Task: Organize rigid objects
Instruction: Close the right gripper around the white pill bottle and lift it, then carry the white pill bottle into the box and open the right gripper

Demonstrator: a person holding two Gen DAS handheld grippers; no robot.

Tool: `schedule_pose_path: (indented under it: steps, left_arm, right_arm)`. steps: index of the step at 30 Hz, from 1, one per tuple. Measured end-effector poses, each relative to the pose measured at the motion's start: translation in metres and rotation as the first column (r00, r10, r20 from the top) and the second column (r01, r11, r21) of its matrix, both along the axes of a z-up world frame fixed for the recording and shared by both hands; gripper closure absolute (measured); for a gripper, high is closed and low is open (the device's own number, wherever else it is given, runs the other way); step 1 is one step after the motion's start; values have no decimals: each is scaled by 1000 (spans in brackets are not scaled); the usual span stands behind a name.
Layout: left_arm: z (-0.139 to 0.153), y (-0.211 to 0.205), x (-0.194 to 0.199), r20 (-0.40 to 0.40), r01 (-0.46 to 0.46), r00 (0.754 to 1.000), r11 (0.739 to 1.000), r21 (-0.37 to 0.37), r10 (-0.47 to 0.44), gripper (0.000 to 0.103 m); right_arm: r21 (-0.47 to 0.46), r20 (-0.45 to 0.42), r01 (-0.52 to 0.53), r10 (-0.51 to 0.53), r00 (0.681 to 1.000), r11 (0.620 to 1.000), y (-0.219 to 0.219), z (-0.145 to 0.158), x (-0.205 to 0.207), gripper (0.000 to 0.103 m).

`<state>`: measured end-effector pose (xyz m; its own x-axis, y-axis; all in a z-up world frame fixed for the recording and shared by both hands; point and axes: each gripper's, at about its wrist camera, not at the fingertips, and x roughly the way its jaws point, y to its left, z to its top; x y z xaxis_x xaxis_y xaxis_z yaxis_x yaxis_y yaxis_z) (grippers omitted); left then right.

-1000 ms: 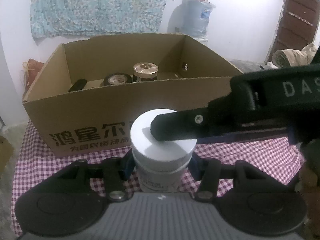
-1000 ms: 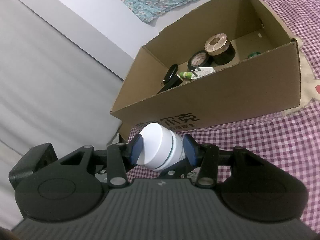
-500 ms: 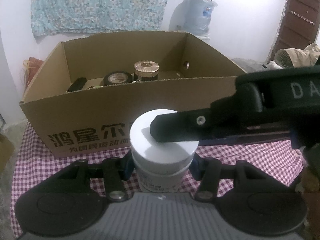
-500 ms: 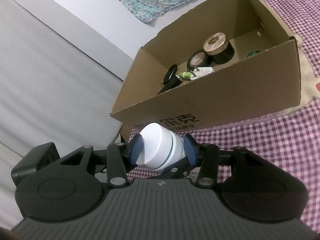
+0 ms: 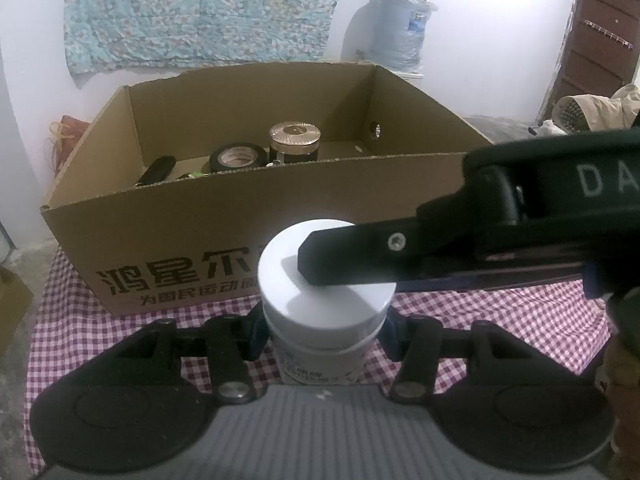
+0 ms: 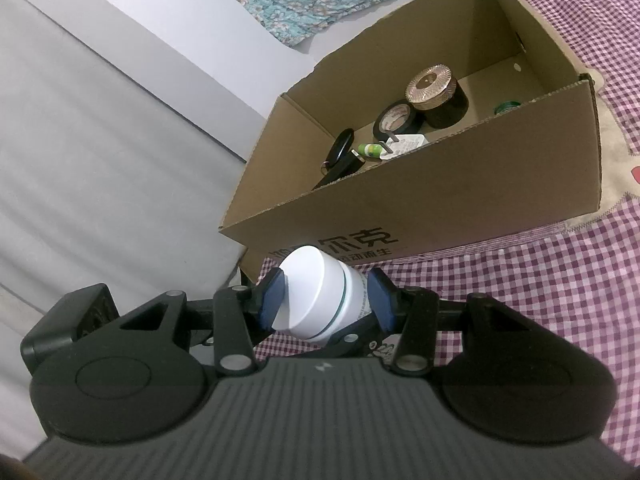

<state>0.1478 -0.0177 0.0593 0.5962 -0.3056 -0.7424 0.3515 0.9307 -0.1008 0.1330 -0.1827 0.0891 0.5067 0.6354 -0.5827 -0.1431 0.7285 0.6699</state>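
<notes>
**Both claws clamped on one white jar in front of the box**

We hold the white jar (image 5: 326, 288) with both claws at once. Our left claw (image 5: 324, 330) grips its body from either side, blue pads pressed against the wall below the lid. Our right claw (image 6: 326, 296) comes in from the right and closes top to bottom: one pad lies on the lid, the other on the base.

The jar sits just near of the cardboard box (image 5: 224, 240), above the red-checked cloth (image 5: 500, 320) that covers the bench. We cannot tell whether the jar touches the cloth.

Inside the box, toward its far left, lie a black tape roll (image 5: 236, 157), a dark jar with a copper lid (image 5: 295, 142) just right of it, and a black handle-like object (image 5: 158, 168) further left.
</notes>
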Motion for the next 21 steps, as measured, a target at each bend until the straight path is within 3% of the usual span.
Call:
schedule_pose_path:
  steps: [14,21]
  left_arm:
    - [5,2,-3,16,-6,1000,1000,0,6,49]
    - [54,12,-6,143,-2,990,1000,-13,4,49]
  right_arm:
    - [-6,5,-5,5,1000,1000,2,2,-1,57]
    - [-12,115,-52,53,992,999,10,47,-4,56]
